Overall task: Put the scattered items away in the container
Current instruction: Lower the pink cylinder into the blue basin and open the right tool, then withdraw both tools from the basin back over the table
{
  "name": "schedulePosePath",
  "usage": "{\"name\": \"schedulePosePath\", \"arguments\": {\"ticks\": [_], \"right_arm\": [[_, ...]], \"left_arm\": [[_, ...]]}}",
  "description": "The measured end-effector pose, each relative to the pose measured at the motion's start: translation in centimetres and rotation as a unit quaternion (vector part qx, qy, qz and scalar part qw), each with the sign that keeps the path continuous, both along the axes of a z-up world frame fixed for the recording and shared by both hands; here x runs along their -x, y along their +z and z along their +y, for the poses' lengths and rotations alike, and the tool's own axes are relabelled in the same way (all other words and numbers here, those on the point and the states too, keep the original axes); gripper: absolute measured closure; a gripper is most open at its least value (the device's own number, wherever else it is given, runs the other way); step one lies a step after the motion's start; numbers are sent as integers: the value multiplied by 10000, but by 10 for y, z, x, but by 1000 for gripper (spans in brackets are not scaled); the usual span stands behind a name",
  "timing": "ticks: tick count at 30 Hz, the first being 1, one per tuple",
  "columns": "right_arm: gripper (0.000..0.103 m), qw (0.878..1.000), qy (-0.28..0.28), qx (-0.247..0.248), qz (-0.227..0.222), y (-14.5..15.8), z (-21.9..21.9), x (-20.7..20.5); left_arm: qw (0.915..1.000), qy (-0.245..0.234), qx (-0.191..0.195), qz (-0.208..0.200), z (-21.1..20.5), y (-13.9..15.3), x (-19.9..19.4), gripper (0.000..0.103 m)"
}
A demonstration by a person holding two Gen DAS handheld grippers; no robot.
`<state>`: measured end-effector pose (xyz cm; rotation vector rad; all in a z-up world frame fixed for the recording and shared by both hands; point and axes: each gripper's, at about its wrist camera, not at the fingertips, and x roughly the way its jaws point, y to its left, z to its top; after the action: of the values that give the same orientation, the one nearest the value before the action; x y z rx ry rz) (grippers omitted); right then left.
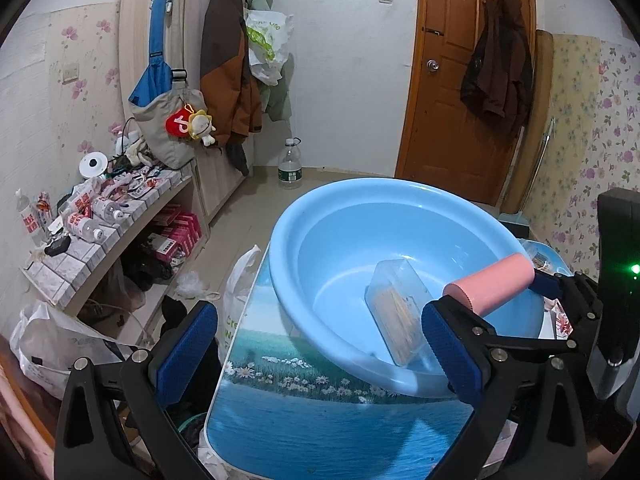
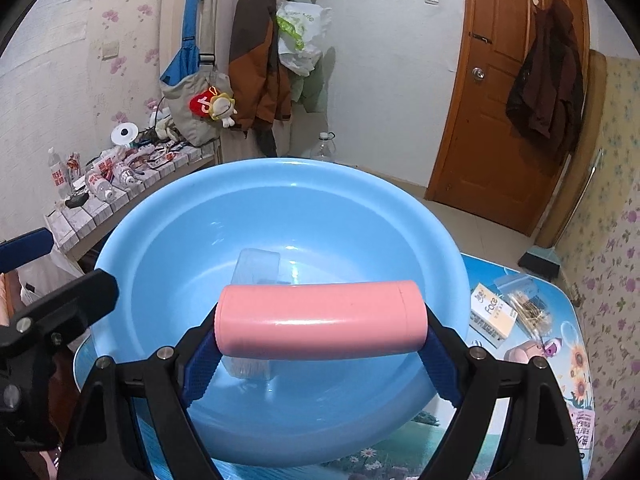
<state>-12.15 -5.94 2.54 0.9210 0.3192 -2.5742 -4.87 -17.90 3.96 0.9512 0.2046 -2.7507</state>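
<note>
Scenic printed surface [image 1: 280, 420] carries the blue basin [image 2: 160, 240]; my right hand-held gripper [image 2: 320, 354] clamps a pink cylinder [image 2: 316, 320] above it, my left hand-held gripper [image 1: 320, 348] gapes empty.

"Face" is printed on the small white-and-yellow box [image 2: 491, 315] lying on the table [image 2: 568, 360].

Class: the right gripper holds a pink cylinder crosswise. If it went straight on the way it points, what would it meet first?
Probably the clear plastic box lying in the blue basin, just ahead of the right gripper and its pink cylinder; depth is uncertain, so it might pass above the box and meet the basin's far wall.
</note>
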Motion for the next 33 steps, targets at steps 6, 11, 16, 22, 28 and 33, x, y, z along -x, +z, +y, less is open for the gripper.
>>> {"name": "schedulePosePath", "arguments": {"ticks": [6,11,16,22,28,33], "right_arm": [[0,9992,45,-138,365,7,1,-8],[0,9997,-23,-26,232,8,7,-6],[0,9997,-188,103,142,11,21,-6],[0,9984,-414,177,335,24,46,-19],[0,9942,-854,608,236,40,83,-25],[0,9914,-1038,776,154,49,109,-39]], "left_arm": [[10000,-10,-2,7,1,0,-2,0],[10000,-40,1,-18,3,1,-3,0],[10000,-48,-32,-29,6,3,-4,0],[10000,-77,12,-27,12,7,-5,0],[9999,-99,119,26,31,18,-10,0],[9997,-71,192,94,48,29,-17,0]]}}
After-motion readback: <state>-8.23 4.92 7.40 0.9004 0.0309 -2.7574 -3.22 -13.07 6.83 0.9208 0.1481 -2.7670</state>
